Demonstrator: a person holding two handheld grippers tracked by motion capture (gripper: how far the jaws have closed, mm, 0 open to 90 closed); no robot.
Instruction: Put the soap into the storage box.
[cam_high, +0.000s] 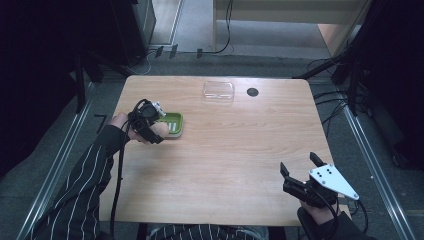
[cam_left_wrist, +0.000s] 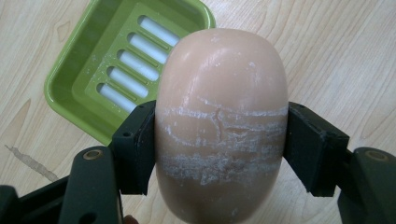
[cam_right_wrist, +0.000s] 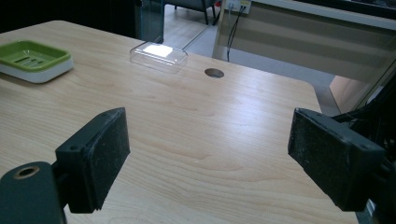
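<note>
A peach-coloured bar of soap (cam_left_wrist: 222, 116), scuffed with white marks, sits clamped between the two black pads of my left gripper (cam_left_wrist: 219, 149). In the high view the left gripper (cam_high: 150, 124) hangs with the soap (cam_high: 160, 131) at the left edge of a green soap dish (cam_high: 175, 124). In the left gripper view the dish (cam_left_wrist: 74, 88), with its slotted white insert, lies just behind and left of the soap. My right gripper (cam_high: 299, 163) rests near the table's front right corner. Its jaws (cam_right_wrist: 210, 158) stand wide apart with nothing between them.
A clear plastic lid (cam_high: 218, 91) lies near the table's far edge, with a round cable hole (cam_high: 252, 92) just to its right. The right gripper view has the lid (cam_right_wrist: 159, 56), the hole (cam_right_wrist: 214, 73) and the green dish (cam_right_wrist: 32, 58) across bare wood.
</note>
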